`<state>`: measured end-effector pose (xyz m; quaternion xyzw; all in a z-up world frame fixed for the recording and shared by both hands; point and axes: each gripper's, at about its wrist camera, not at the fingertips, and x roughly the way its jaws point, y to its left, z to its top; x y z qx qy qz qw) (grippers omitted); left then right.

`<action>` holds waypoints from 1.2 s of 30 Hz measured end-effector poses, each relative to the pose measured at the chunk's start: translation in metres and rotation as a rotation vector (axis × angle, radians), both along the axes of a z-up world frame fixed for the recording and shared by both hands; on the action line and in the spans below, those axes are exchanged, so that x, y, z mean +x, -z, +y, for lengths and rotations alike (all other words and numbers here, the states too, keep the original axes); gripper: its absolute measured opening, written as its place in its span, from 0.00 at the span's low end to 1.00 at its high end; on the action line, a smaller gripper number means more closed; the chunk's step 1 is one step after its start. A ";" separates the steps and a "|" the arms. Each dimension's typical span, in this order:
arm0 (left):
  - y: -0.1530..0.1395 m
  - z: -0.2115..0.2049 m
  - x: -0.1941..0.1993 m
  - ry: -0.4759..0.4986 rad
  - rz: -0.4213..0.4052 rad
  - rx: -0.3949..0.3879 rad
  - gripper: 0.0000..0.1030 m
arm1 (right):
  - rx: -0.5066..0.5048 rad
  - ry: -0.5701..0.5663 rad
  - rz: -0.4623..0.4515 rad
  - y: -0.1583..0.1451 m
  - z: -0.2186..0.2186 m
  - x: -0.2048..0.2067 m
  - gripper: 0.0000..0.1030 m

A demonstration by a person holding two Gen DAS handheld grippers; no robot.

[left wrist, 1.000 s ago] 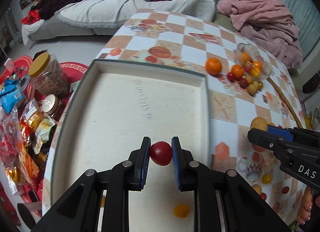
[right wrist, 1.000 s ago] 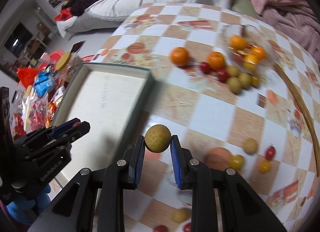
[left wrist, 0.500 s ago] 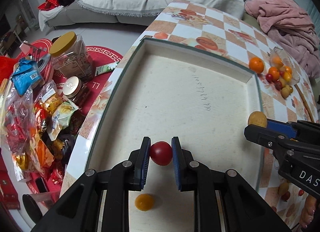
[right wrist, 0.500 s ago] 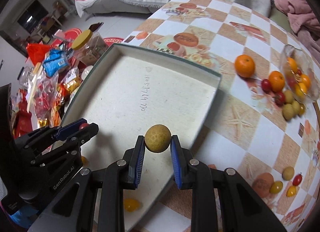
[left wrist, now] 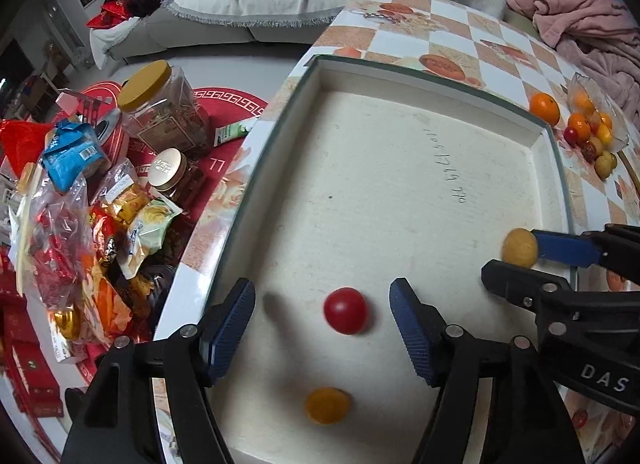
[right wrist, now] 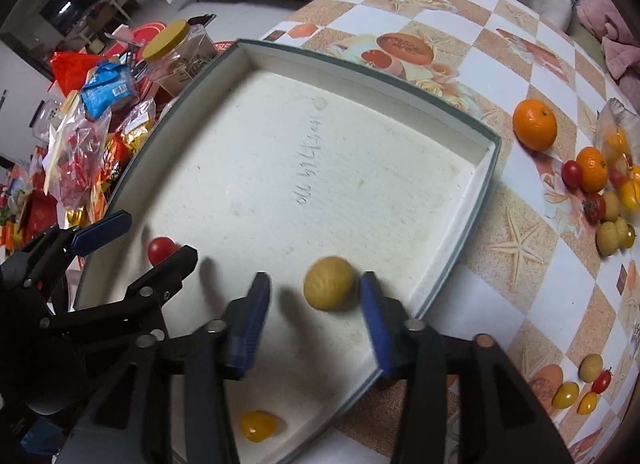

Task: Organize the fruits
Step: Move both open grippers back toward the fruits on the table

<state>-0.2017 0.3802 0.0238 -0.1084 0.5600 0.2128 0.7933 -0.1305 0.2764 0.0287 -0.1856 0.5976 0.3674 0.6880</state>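
A shallow white tray (left wrist: 420,76) (right wrist: 484,192) lies on the checkered table. My left gripper (left wrist: 322,314) is over its near part, jaws opening, and a red cherry tomato (left wrist: 345,310) (right wrist: 160,249) sits loose between the pads, touching neither. My right gripper (right wrist: 314,306) (left wrist: 516,260) is over the tray's right part, jaws opening. A tan round fruit (right wrist: 330,283) (left wrist: 519,247) rests between its pads, close to the right one. A small yellow-orange tomato (left wrist: 327,405) (right wrist: 258,426) lies on the tray floor nearer the cameras.
More fruit lies on the table right of the tray: an orange (right wrist: 535,125), a plastic bag with several oranges and tomatoes (right wrist: 616,168), and small tomatoes (right wrist: 576,388) at the near right. Jars (left wrist: 160,104) and snack packets (left wrist: 68,224) crowd the floor left.
Both grippers sank over the tray and let go: the red tomato and the tan fruit, clamped before, now sit free between spread jaws on the tray floor.
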 end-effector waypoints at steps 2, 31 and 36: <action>-0.001 0.004 -0.003 -0.014 -0.001 -0.012 0.69 | 0.023 0.013 -0.011 -0.009 -0.003 0.001 0.70; -0.066 -0.154 -0.010 0.483 0.070 -0.145 0.71 | -0.234 0.578 0.198 -0.041 -0.266 -0.048 1.00; -0.059 -0.187 -0.002 0.549 0.106 -0.147 0.71 | -0.258 0.697 0.260 -0.025 -0.311 -0.050 1.00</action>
